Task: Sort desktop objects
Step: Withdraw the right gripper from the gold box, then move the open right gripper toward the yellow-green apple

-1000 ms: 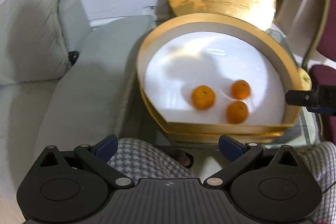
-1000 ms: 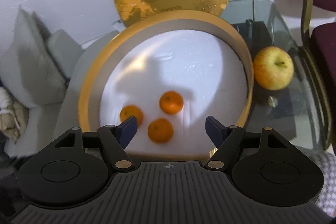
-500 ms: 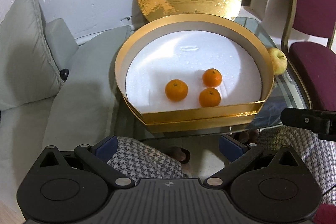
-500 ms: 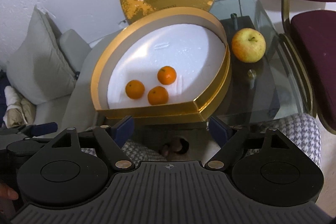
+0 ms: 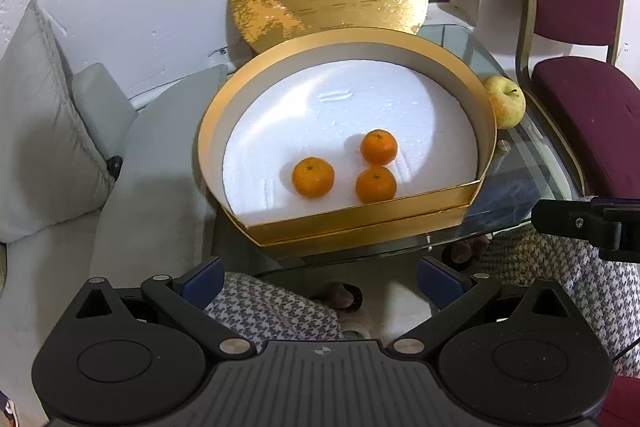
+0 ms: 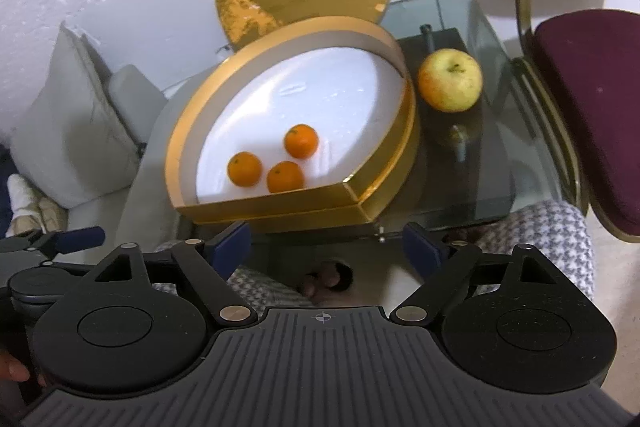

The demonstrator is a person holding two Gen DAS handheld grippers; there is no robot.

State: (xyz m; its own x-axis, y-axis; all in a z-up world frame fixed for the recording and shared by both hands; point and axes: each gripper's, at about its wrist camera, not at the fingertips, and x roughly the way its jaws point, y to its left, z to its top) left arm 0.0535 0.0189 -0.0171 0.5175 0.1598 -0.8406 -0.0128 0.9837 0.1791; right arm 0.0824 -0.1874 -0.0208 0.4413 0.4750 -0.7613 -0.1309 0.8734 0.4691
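Holding both claws, left and right, spread and empty at 6 o'clock of the gold box, I see three tangerines inside, the apple outside at 2 o'clock on the glass surface; any grasp there should straddle it squarely.

Two handheld grippers, each seen from its own wrist camera. The left gripper fills the bottom of its frame, blue-tipped fingers spread wide — nothing between them. The right gripper sits likewise at the bottom of its frame, fingers apart and empty. A fingertip shows at the lower left edge of the right view.
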